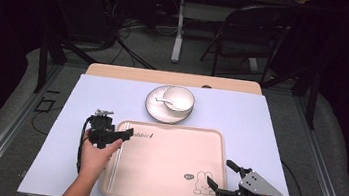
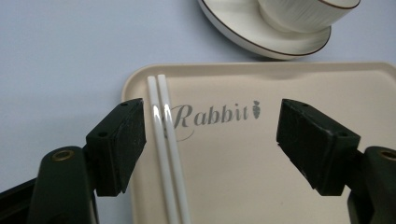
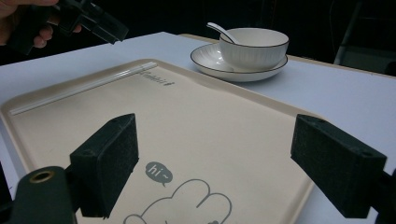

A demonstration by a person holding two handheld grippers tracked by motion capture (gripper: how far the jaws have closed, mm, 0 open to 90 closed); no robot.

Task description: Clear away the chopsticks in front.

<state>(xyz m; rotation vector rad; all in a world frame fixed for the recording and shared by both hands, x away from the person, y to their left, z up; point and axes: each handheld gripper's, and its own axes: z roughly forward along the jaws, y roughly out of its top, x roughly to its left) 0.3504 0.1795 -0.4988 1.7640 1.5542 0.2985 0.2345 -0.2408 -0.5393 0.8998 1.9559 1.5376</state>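
the pair of white chopsticks [image 2: 164, 140] is lying side by side along the left edge of the beige rabbit tray [image 1: 172, 178], their far tips reaching toward the tray's far left corner. the left gripper [image 2: 210, 140] is hovering just above them with its jaws spread wide and nothing between the pads; the chopsticks are lying just inside its left jaw. the right gripper [image 1: 220, 177] is resting at the tray's near right corner, jaws also wide apart and empty. beyond the tray, a white bowl [image 1: 179, 98] with a spoon [image 3: 219, 31] is sitting on a saucer [image 1: 154, 106].

the chopsticks are looking light, stiff, glossy and probably slippery, apt to roll apart; pinching both together near mid-length, across their width, seems safest.
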